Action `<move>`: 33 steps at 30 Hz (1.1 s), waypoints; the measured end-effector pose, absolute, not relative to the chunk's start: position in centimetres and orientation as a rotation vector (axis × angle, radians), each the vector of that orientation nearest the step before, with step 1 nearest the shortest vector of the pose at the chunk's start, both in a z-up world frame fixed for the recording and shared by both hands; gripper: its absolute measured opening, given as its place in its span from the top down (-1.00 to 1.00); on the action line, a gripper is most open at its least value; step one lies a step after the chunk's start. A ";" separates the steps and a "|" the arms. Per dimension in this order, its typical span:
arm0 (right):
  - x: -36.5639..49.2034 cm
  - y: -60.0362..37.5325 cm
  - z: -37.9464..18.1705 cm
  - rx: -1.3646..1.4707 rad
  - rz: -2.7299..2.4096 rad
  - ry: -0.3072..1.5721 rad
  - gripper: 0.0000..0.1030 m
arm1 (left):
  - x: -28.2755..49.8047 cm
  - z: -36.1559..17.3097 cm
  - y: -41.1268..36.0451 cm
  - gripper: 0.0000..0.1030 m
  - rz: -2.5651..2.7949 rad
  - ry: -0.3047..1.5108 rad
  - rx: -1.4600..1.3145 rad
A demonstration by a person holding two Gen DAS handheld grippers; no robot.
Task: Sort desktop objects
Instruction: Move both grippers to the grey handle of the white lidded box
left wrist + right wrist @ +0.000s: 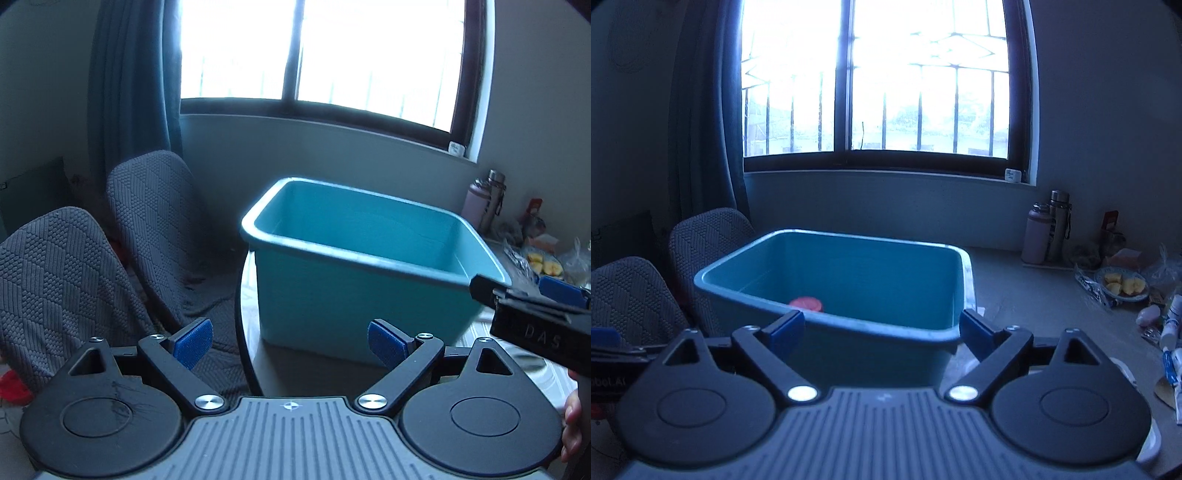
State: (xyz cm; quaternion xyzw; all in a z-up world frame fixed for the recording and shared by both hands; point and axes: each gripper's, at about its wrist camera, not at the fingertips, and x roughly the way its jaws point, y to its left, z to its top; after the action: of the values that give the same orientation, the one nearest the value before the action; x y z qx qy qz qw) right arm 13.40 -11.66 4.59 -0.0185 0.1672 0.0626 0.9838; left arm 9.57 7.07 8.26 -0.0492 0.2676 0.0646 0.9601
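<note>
A teal plastic bin (354, 302) stands on the table near its left edge; it also shows in the right wrist view (871, 343). A pink round item (806, 304) lies inside the bin. My left gripper (290, 341) is open and empty, in front of the bin's near wall. My right gripper (882, 330) is open and empty, just in front of the bin's near rim. The right gripper's body (532, 314) shows at the right of the left wrist view.
Two grey covered chairs (110, 258) stand left of the table. At the far right of the table (1027, 295) stand two bottles (1049, 229), a plate of yellow food (1123, 286), bags and tubes (1171, 332). A window and blue curtain are behind.
</note>
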 end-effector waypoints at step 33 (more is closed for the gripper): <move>5.7 -19.7 -1.8 -0.014 -0.070 0.552 -0.77 | 6.4 0.7 0.4 -0.80 -0.077 0.744 -0.074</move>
State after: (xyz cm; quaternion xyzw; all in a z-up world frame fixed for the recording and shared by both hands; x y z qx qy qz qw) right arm 5.70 -19.75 -1.76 -0.0067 0.2726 -0.0346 0.9615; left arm 6.40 0.42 0.69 -0.0362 0.3635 -0.0375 0.9301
